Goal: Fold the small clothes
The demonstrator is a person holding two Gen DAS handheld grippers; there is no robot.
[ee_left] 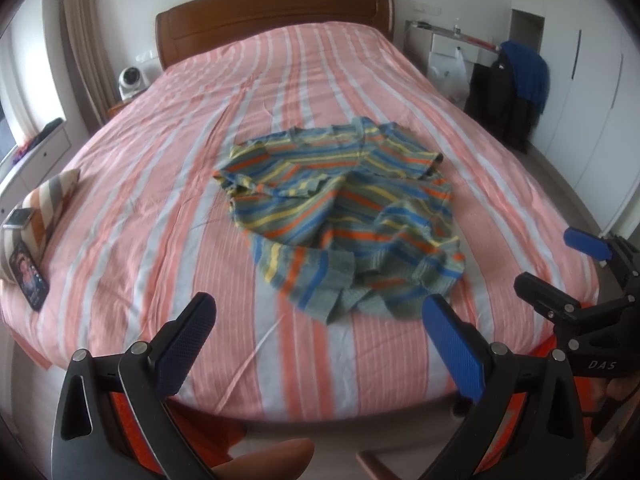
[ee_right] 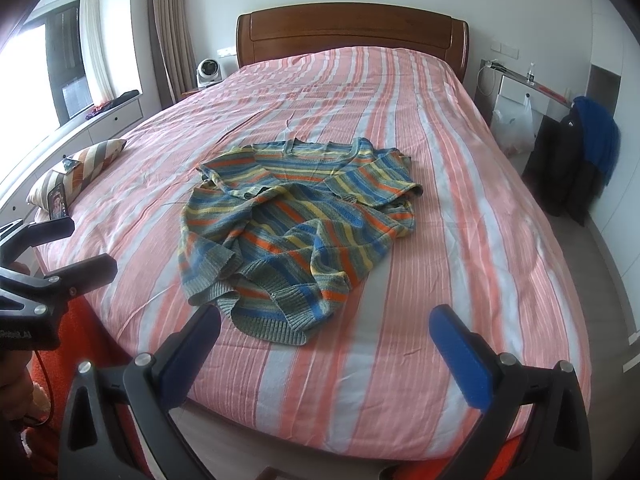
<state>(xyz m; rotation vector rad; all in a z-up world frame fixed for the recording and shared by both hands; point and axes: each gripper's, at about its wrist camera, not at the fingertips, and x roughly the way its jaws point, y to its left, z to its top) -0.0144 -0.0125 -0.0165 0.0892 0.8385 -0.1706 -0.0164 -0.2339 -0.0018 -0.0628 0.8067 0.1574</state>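
Note:
A small striped knit sweater [ee_left: 344, 208], in blue, orange, yellow and green, lies crumpled in the middle of the bed; it also shows in the right wrist view [ee_right: 296, 224]. Its hem is nearest me and its neckline faces the headboard. My left gripper [ee_left: 320, 316] is open and empty, hovering above the bed's foot, short of the hem. My right gripper [ee_right: 324, 328] is open and empty, just short of the hem too. The right gripper shows at the right edge of the left wrist view [ee_left: 560, 268], the left gripper at the left edge of the right wrist view [ee_right: 76, 244].
The bed [ee_left: 160, 184] has a pink and white striped cover and a wooden headboard [ee_right: 352, 36]. A striped pillow [ee_left: 48, 204] with a phone and a card lies at the left edge. A chair draped with dark clothes [ee_right: 580, 160] stands right of the bed.

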